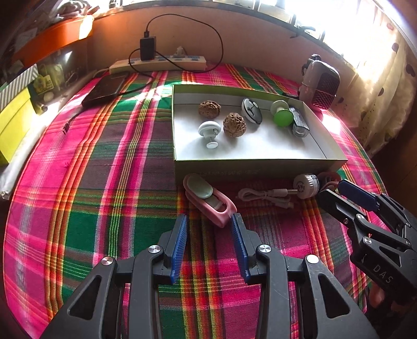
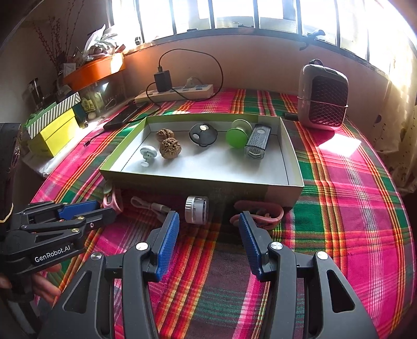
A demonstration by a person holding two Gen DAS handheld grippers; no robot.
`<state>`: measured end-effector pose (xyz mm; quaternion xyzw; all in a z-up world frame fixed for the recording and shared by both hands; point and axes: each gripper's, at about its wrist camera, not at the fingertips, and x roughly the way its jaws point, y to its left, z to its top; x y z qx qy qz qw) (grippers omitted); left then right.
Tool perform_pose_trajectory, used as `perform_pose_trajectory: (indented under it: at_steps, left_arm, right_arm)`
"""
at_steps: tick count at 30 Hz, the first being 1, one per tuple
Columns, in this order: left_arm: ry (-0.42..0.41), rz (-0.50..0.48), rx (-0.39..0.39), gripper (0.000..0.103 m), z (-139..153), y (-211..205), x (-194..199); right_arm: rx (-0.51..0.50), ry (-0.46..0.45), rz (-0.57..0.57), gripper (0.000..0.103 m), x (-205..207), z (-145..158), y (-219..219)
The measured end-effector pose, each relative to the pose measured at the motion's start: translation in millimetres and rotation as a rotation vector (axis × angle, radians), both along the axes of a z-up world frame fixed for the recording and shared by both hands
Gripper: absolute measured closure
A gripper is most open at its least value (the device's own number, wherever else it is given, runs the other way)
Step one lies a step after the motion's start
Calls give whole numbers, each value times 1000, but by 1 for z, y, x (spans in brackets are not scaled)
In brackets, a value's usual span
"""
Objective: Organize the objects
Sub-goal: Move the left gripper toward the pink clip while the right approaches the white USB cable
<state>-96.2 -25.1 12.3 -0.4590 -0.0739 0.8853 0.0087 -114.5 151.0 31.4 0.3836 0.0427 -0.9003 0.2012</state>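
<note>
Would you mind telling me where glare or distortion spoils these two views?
Left wrist view: the window at upper right is blown out white, and sun stripes cross the cloth; the edges curve strongly. Right wrist view: the window panes are overexposed, a bright patch lies on the cloth by the heater, and the box bows.

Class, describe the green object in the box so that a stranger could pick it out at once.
Start at the shallow open box on the plaid cloth. Along its far side, right of the round black disc, lies the green spool-shaped piece beside a clear ribbed case. It is the only bright green item inside.
</note>
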Motion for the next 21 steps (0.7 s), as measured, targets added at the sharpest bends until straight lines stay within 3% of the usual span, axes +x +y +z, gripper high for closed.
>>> perform_pose_trajectory:
  at_steps: [15,21]
  left_arm:
    - [10,65,17,70,2,-30,15]
    - [4,84,76,70,4,-31,7]
  right_arm:
    - [35,0,72,54,6,-2,-21]
    - [63,11,135,54,7,-1,-35]
